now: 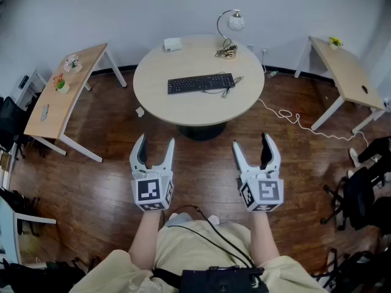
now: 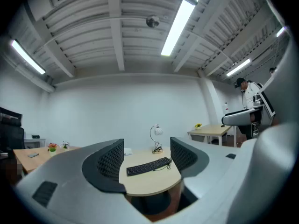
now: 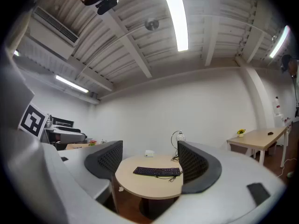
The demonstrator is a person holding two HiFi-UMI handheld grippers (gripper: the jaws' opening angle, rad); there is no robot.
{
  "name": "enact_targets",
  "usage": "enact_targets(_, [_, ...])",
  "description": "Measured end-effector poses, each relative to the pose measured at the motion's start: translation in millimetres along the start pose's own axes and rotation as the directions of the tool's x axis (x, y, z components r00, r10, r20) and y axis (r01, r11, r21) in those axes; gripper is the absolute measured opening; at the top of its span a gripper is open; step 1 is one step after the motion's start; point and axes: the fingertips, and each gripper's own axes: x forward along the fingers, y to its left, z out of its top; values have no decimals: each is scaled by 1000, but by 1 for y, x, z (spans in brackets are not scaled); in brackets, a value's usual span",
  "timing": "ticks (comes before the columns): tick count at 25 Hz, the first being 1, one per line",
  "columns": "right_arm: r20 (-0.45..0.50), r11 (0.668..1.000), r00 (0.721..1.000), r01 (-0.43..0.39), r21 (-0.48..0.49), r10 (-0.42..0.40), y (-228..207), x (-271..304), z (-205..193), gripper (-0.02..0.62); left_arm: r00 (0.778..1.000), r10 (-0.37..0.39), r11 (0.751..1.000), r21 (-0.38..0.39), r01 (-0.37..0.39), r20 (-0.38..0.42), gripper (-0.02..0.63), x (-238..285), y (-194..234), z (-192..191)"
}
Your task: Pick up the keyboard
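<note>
Left hand-held gripper (image 1: 156,143): jaws stood apart, nothing between them; held level over the wooden floor (image 1: 110,157), short of the round desk (image 1: 195,110). Right hand-held gripper (image 1: 250,142): jaws likewise parted and empty, beside the left one. Keyboard (image 1: 201,83): black, lay flat near the middle of the round desk, well apart from both grippers, with its cable (image 1: 231,88) looped at its right end. Lamp (image 1: 230,36): stood at the desk's far edge. White box (image 1: 172,44): sat at the far left edge.

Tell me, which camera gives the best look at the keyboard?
The head view: it looks down on the whole keyboard, lying flat on the round table. Both gripper views show it too, but small, far off and nearly edge-on.
</note>
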Motion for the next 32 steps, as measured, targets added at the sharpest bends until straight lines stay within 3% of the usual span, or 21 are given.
enact_targets(8, [-37,998,999,-14,57,16,-27,4,-22,393,999,25,1000,-16,-25,-36,296,12,-9,-21])
enact_targets(15, [-73,998,997,-23,55,27,-43,52,-46,393,1000,-9,998,-55,7,-25,296,86,-2,-41])
enact_targets(22, [-117,998,993,-24,54,30,-64,171,-57,393,998,-70,995,-71,69,-5,296,207,20,-51])
enact_targets(27, [-164,995,982,-79,68,89,-43,274,-64,393,994,-107,989,-107,105,-12,296,277,55,-50])
enact_targets(32, [-201,988,968,-139,62,149,-19,367,-73,393,995,-95,982,-167,89,-26,296,340,103,-61])
